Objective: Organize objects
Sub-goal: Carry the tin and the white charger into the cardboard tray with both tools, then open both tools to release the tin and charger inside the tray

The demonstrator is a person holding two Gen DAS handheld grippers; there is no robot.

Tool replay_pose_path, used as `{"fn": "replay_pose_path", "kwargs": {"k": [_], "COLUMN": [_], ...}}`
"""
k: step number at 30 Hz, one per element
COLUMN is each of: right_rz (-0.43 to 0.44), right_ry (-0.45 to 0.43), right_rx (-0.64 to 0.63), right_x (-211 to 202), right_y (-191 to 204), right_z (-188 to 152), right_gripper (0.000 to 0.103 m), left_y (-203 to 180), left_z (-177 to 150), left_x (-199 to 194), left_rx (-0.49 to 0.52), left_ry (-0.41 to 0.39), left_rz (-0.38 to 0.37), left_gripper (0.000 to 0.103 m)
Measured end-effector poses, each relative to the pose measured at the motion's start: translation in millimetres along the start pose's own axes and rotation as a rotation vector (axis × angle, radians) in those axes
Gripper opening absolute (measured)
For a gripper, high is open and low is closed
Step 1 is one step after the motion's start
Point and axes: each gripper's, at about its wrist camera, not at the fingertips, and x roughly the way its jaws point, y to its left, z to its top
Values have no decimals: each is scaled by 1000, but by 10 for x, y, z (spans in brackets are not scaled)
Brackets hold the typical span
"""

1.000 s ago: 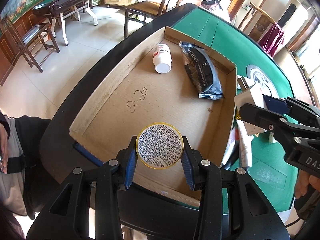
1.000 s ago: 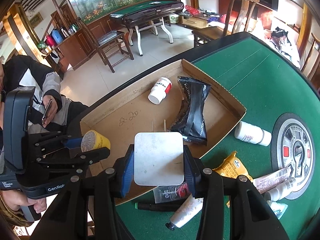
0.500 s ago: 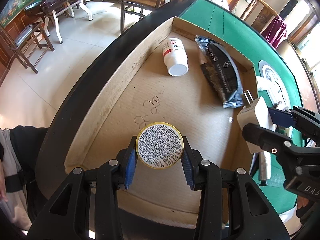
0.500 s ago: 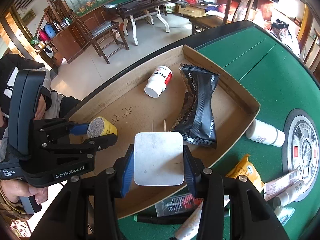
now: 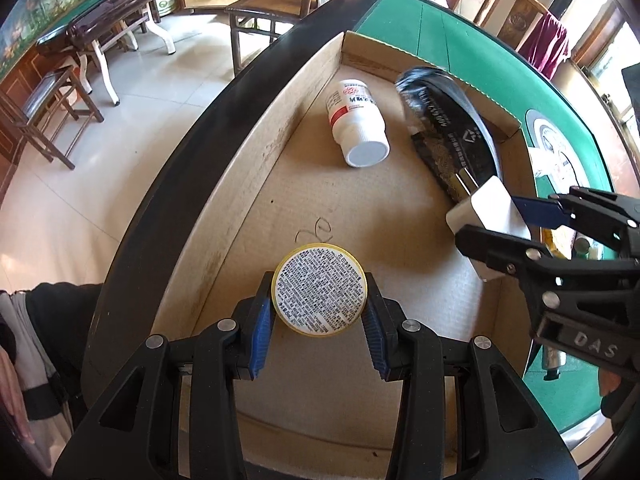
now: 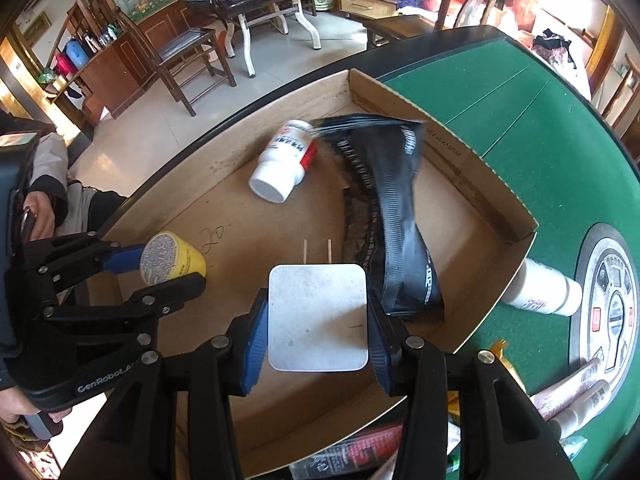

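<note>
My left gripper [image 5: 318,332] is shut on a yellow round container [image 5: 319,289] with a printed end, held over the near left part of an open cardboard box [image 5: 256,184]. It shows too in the right wrist view as the yellow container [image 6: 172,261]. My right gripper [image 6: 318,334] is shut on a white plug adapter [image 6: 318,317], prongs pointing down into the box [image 6: 496,196]; the adapter [image 5: 486,210] hangs at the box's right side. Inside the box lie a white pill bottle [image 5: 356,124] and a black pouch [image 5: 448,136].
The box rests on a green felt table [image 6: 540,128] with a black rim. Right of the box lie a white bottle [image 6: 540,292], a yellow packet [image 6: 504,354], tubes [image 6: 572,396] and a round centre panel [image 6: 612,300]. A person's hand [image 6: 40,216] is at the left. Chairs and another table stand behind.
Both grippers have come down and forward over the box, each keeping its hold. The adapter now hangs inside the box's right wall; the bottle and pouch have not moved.
</note>
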Motion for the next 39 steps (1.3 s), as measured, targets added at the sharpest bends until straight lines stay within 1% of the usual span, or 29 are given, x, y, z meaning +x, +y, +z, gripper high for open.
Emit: {"fn": "replay_pose_path", "kwargs": {"k": [12, 17, 24, 26, 28, 29, 30, 31, 32, 36, 38, 39], "right_rz": [-45, -56, -74, -74, -75, -76, -76, -75, -76, -70, -66, -64], "right_ry": [-4, 6, 4, 2, 5, 5, 3, -1, -5, -17, -27, -35], "right_rx": [29, 28, 12, 10, 6, 4, 3, 1, 0, -5, -8, -10], "right_x": [78, 122, 133, 125, 123, 122, 113, 92, 82, -12, -89, -137], "right_y": [-129, -123, -86, -82, -73, -63, -56, -53, -48, -17, -4, 5], "right_z": [63, 21, 25, 20, 28, 27, 26, 20, 26, 8, -17, -34], "right_gripper": [44, 44, 45, 45, 45, 47, 50, 61, 67, 68, 76, 78], "left_y": [0, 5, 6, 9, 1, 6, 3, 7, 8, 2, 28, 37], "left_z": [59, 57, 42, 43, 47, 44, 35, 29, 21, -21, -51, -66], "left_x": [54, 54, 58, 58, 61, 59, 57, 59, 58, 39, 25, 18], "left_rx": [38, 59, 61, 56, 48, 42, 35, 27, 22, 7, -13, -23], "left_ry": [-18, -30, -45, -47, -44, -43, -43, -42, -41, -44, -43, -42], "left_rz": [13, 18, 24, 21, 10, -2, -12, -17, -19, -15, -20, -22], "left_gripper": [40, 40, 40, 41, 47, 50, 57, 64, 66, 67, 67, 67]}}
